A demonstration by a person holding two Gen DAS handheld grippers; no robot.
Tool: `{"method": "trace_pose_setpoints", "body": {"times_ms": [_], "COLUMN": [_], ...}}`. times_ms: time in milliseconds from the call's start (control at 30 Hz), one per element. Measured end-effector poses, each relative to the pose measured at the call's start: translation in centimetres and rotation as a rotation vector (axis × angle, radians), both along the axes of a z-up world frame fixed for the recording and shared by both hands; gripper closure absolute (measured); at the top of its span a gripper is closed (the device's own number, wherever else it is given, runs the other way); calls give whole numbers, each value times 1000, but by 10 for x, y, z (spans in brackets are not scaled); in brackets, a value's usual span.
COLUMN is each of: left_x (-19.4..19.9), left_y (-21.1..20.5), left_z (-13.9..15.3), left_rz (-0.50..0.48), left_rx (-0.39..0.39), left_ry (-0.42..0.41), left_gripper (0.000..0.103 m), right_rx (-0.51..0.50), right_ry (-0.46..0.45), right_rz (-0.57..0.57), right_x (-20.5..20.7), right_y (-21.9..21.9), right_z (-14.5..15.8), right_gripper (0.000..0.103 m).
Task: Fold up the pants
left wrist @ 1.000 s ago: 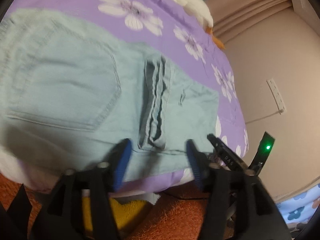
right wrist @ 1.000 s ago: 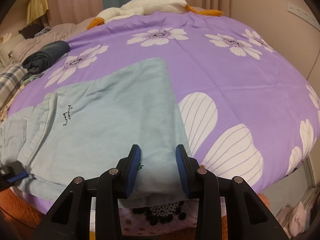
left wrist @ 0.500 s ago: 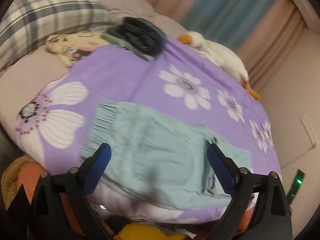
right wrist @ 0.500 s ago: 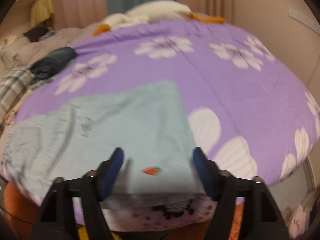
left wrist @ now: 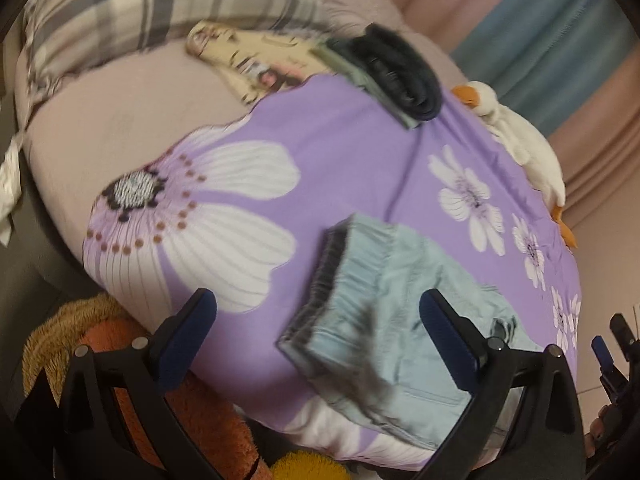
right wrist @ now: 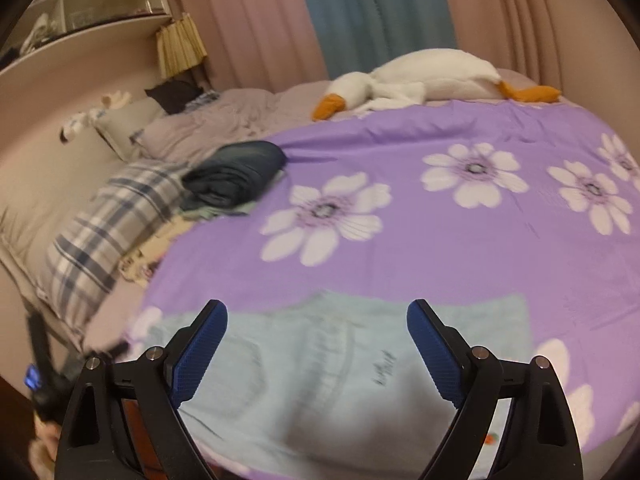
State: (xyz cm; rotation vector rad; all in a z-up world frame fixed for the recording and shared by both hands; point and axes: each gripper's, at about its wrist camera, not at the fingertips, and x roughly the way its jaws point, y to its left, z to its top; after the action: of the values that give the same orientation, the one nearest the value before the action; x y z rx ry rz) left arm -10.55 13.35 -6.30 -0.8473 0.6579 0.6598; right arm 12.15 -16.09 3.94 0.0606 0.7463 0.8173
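Item: pants (left wrist: pixel 384 312), pale blue-green, soft woven cloth with a gathered elastic waistband (left wrist: pixel 324 280) and a small line of dark script on the fabric (right wrist: pixel 382 368)

Location: lying flat at the near edge of the bed, on the purple flowered cover (left wrist: pixel 340 152); waistband end to the left, the rest running right; they look already doubled into a compact rectangle, though blur hides the layers

Left gripper (left wrist: pixel 318 334): jaws wide apart, holding nothing, poised above the waistband end

Right gripper (right wrist: pixel 316 346): jaws likewise wide apart, empty, above the middle of the cloth

Handling, as judged: light and limp, will sag and drape from any single hold; not fragile, not slippery. The waistband is the thickest and firmest part, so it should give the surest pinch; the thin far-right edge (right wrist: pixel 516 320) would need both layers caught together or the top one will peel away. A hold at each of two corners of one end should carry the fold over evenly

Risk, as judged: the near edge hangs close to the mattress side, so a loose pinch could let the cloth slide off toward the floor

Other contents: white plush goose (right wrist: pixel 416 76) at the far side; rolled dark garment (right wrist: pixel 236 176) far left; plaid pillow (right wrist: pixel 104 232) at left
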Motion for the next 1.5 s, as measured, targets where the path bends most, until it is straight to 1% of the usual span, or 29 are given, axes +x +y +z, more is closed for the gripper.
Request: {"method": "trace_pose_setpoints", "body": {"times_ms": [133,200,267,367,467,600,633,733,767,800,867,900,967,1033,1067,1100,1200,1267,1333,1367,1400,1433,1467,1500], "left_x": [-1,-3,-3,-4,-2,-1,-1,0,0,2,5,6,8,9,8,8,9,12,16,16,14,13,12,12], "left_y": [5,7,9,8,8,7,5,-2,-5,-7,-9,-9,-6,-1,3,5,9,6,3,2,2,2,-1,-4], "left_z": [-10,-16,-22,-23,-25,-27,-27,-27,-27,-29,-35,-36,-36,-37,-37,-37,-36,-34,-31,-31,-29,-28,-20,-14], "left_rz": [12,11,7,18,6,16,12,2,-10,-31,-83,-75,-65,-53,-42,-32,-16,-20,-26,-19,-2,11,11,2], "left_rx": [-26,-64,-102,-107,-123,-129,-126,-122,-139,-168,-259,-263,-247,-269,-282,-285,-263,-216,-175,-171,-172,-164,-131,-100], "left_ry": [24,22,6,-7,-29,-48,-49,-44,-57,-81,-153,-163,-174,-199,-208,-213,-203,-187,-171,-172,-188,-196,-195,-188], "left_gripper": [1,2,2,2,3,3,4,13,17,22,25,27,28,28,31,35,44,45,48,53,60,62,67,68], "right_rx": [-6,-42,-81,-87,-87,-84,-80,-74,-72,-68,-58,-54,-48,-42,-45,-50,-54,-44,-34,-34,-36,-38,-41,-44], "right_ry": [12,31,53,102,133,156,162,179,186,193,200,203,200,197,202,210,226,230,241,248,253,253,253,251], "right_rz": [-19,-51,-33,-23,-13,-77,-77,-86,-92,-100,-105,-107,-104,-98,-91,-85,-95,-101,-99,-95,-91,-90,-87,-85], "right_x": [0,3,6,11,16,25,26,31,33,35,37,38,37,36,35,36,38,39,40,41,41,40,40,40], "right_y": [17,22,28,25,18,6,4,-2,-4,-7,-9,-10,-12,-13,-13,-13,-14,-14,-15,-13,-12,-12,-11,-11], "right_z": [-11,-24,-37,-52,-60,-66,-67,-71,-72,-72,-73,-72,-72,-73,-74,-76,-80,-80,-81,-82,-83,-84,-84,-84], "right_gripper": [12,12,12,12,12,12,12,12,12,12,12,12,12,12,12,12,12,12,12,12,12,12,12,12]}}
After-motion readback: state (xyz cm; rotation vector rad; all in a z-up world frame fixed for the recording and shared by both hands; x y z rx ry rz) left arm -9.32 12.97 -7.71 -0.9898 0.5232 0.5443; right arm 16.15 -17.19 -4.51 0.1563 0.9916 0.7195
